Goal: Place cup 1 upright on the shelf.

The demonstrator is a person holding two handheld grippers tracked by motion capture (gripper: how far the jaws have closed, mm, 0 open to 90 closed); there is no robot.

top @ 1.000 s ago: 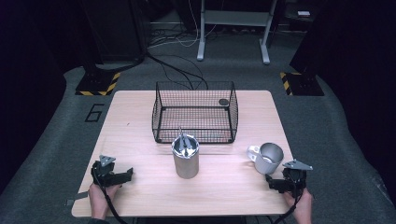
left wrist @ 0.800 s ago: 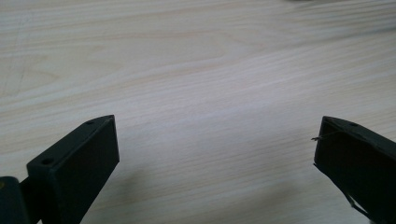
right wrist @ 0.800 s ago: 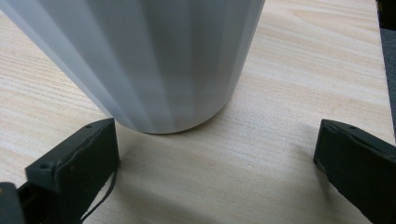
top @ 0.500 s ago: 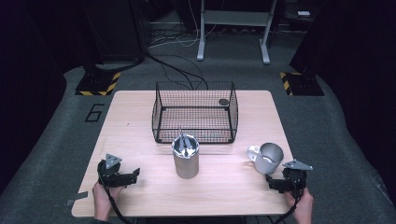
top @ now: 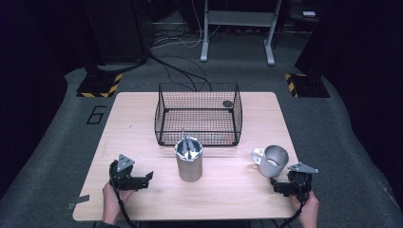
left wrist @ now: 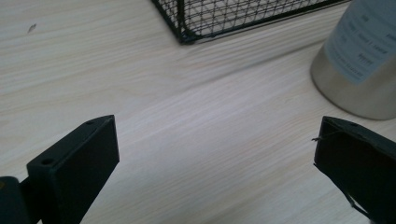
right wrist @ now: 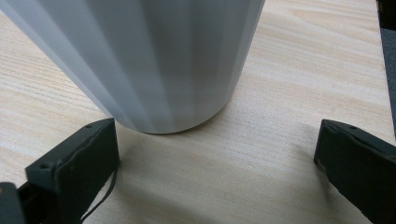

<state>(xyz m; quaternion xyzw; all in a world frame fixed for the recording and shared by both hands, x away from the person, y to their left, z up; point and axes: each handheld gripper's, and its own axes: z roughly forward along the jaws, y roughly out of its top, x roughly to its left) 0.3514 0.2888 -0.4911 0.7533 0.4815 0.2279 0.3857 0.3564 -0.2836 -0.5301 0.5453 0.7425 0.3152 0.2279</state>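
Both jaws wide apart, still lining up: mug (right wrist: 154, 60) right ahead of my right gripper (right wrist: 217, 154), needs pushing forward.

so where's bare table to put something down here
Bare wood lies left of the wire basket, and between the steel canister and the left claw. It is crowded at the right, where the mug stands just ahead of the right claw.

Pale matt wood-grain table (top: 142, 118), black wire-mesh basket (top: 198, 114), brushed metal canister (top: 189, 164), matt steel mug (top: 273, 160).
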